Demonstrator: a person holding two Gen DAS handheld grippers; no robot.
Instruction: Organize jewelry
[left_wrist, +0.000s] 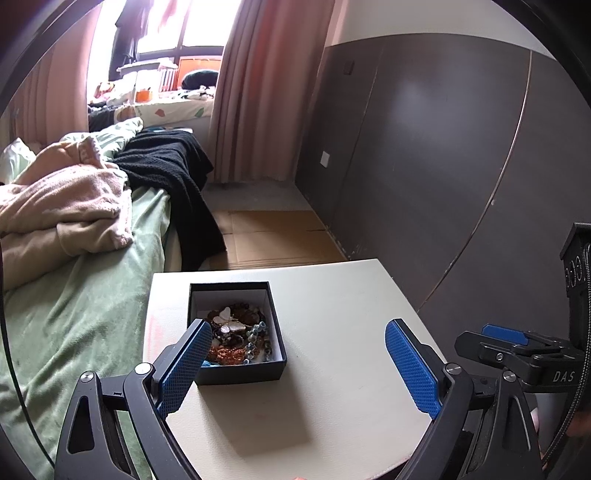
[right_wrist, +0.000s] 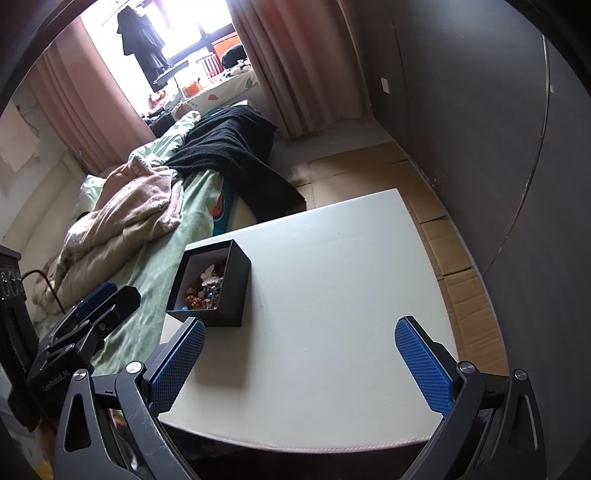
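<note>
Left gripper (left_wrist: 297, 354) spread wide, blue pads well apart, nothing clamped between them; hovering over the near part of the white counter (left_wrist: 351, 295). Left pad (left_wrist: 184, 365) overlapping the near left corner of the black box (left_wrist: 236, 328) in the left wrist view, though contact cannot be told. Box open on top, white inside, sitting near the counter's left edge beside the bed (left_wrist: 92, 295). Inside, a tangle of jewelry (left_wrist: 240, 339): a pale butterfly piece (left_wrist: 229, 321) on top, orange beads at the near side, blue-grey beads to the right, darker brown pieces behind. Right gripper (right_wrist: 299, 354) likewise wide apart and holding nothing, poised above bare counter (right_wrist: 332, 277) to the right of the box (right_wrist: 229, 291), with its left pad (right_wrist: 177, 365) just short of the box's near corner. Jewelry (right_wrist: 207, 288) visible through the box's open top from this side too. Left gripper's body (right_wrist: 85, 321) seen at the left edge of the right wrist view, over the green bedspread; right gripper's body (left_wrist: 517, 350) at the right edge of the left wrist view.
</note>
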